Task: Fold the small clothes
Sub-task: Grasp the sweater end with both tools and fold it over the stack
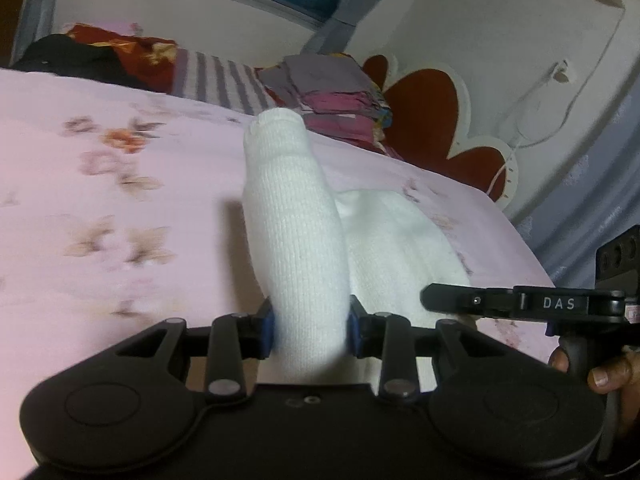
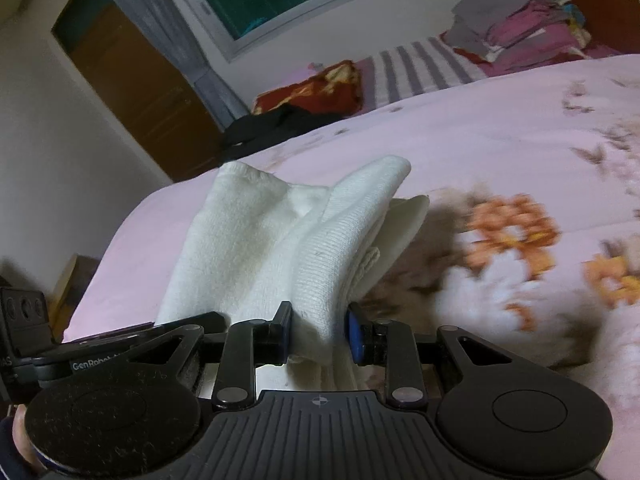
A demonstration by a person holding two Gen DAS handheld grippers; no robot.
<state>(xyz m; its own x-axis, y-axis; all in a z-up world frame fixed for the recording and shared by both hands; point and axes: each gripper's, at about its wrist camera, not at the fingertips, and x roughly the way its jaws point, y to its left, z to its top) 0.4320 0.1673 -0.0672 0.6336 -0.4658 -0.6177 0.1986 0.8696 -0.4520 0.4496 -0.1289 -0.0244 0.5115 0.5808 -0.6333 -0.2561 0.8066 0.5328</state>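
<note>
Pink floral bedsheet (image 1: pixel 100 152) has open room to the left; bed edge runs close on the right by the wall. Clothes pile (image 1: pixel 336 92) at far end. Left gripper (image 1: pixel 310 330) & right gripper (image 2: pixel 318 332) each clamped on white sock (image 1: pixel 296 216), lifted off sheet.

A white ribbed knit garment (image 1: pixel 296 232), sock-like in look, is held up off the pink floral bedsheet (image 1: pixel 120 208). One rolled, tube-shaped end is pinched and stands upright; the rest is draped off to the right. From the right wrist view the white knit (image 2: pixel 320 248) is seen bunched in folds, its hemmed edges fanned upward.
</note>
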